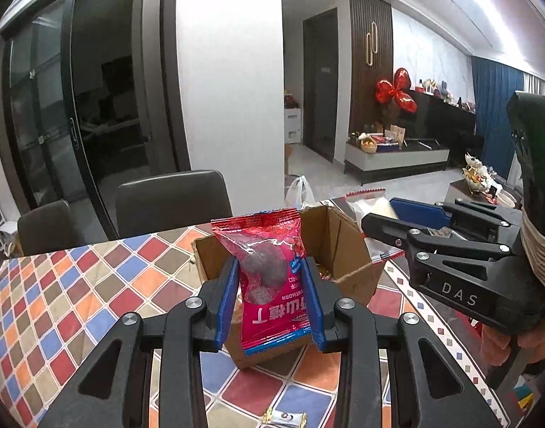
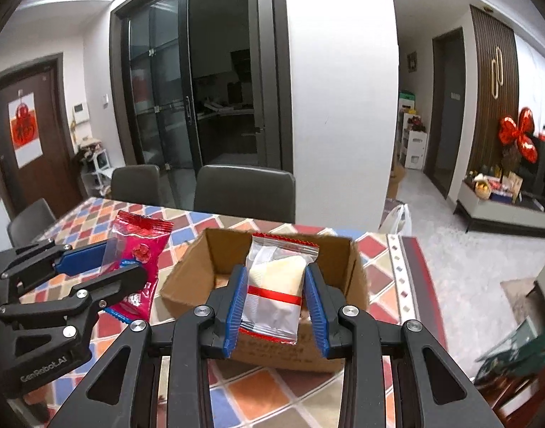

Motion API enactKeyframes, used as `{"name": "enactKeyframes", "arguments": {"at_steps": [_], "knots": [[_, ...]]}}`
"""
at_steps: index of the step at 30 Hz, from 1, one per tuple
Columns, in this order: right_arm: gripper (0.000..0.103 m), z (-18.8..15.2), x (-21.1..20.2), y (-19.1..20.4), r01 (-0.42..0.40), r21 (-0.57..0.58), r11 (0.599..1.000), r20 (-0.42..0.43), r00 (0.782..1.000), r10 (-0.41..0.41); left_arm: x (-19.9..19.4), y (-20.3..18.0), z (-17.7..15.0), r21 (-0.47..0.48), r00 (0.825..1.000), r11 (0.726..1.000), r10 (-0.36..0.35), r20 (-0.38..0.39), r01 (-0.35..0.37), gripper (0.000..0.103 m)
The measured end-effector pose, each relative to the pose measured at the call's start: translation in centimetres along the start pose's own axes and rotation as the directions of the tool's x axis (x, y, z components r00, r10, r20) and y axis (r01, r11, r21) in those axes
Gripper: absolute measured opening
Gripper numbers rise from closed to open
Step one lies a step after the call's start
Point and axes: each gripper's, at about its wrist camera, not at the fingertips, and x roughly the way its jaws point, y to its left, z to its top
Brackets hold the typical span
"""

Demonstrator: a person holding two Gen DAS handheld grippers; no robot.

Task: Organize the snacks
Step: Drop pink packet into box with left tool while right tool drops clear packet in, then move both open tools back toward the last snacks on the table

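Observation:
My left gripper [image 1: 268, 271] is shut on a red hawthorn snack packet [image 1: 268, 274], held upright above the near side of an open cardboard box [image 1: 347, 249]. Seen from the right wrist, that left gripper [image 2: 124, 258] and its red packet [image 2: 140, 253] hang left of the box [image 2: 186, 278]. My right gripper [image 2: 274, 278] is shut on a clear and silver packet with a red stripe and a pale cake inside [image 2: 276, 281], held over the box's front. In the left wrist view the right gripper [image 1: 377, 212] sits at the right, with the pale packet [image 1: 370, 205] between its fingers.
The box stands on a table under a checked multicolour cloth [image 1: 76, 285]. Dark chairs [image 2: 243, 192] line the far side. A small wrapped sweet [image 1: 283, 419] lies on the cloth near the front edge. A white plastic bag [image 1: 299, 190] sits on the floor beyond the table.

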Motion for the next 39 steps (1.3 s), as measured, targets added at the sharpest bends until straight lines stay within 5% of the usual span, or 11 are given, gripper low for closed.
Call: {"name": "enactKeyframes", "arguments": {"at_steps": [10, 20, 24, 39], "knots": [[0.034, 2.0, 2.1, -0.5, 0.023, -0.068, 0.997, -0.043, 0.999, -0.026, 3.4, 0.1, 2.4, 0.017, 0.998, 1.000, -0.010, -0.061, 0.011, 0.035], [0.036, 2.7, 5.4, -3.4, 0.055, 0.031, 0.998, -0.107, 0.993, -0.052, 7.4, 0.4, 4.4, -0.042, 0.992, 0.999, 0.002, -0.124, -0.007, 0.037], [0.049, 2.7, 5.6, -4.1, 0.053, 0.084, 0.995, -0.115, 0.992, -0.043, 6.9, 0.4, 4.0, -0.039, 0.994, 0.999, 0.010, -0.108, -0.014, 0.055], [0.050, -0.9, 1.1, 0.6, -0.035, -0.017, 0.999, -0.056, 0.998, 0.034, -0.7, 0.8, -1.2, 0.044, 0.994, 0.994, 0.105, -0.012, -0.105, 0.056]]}}
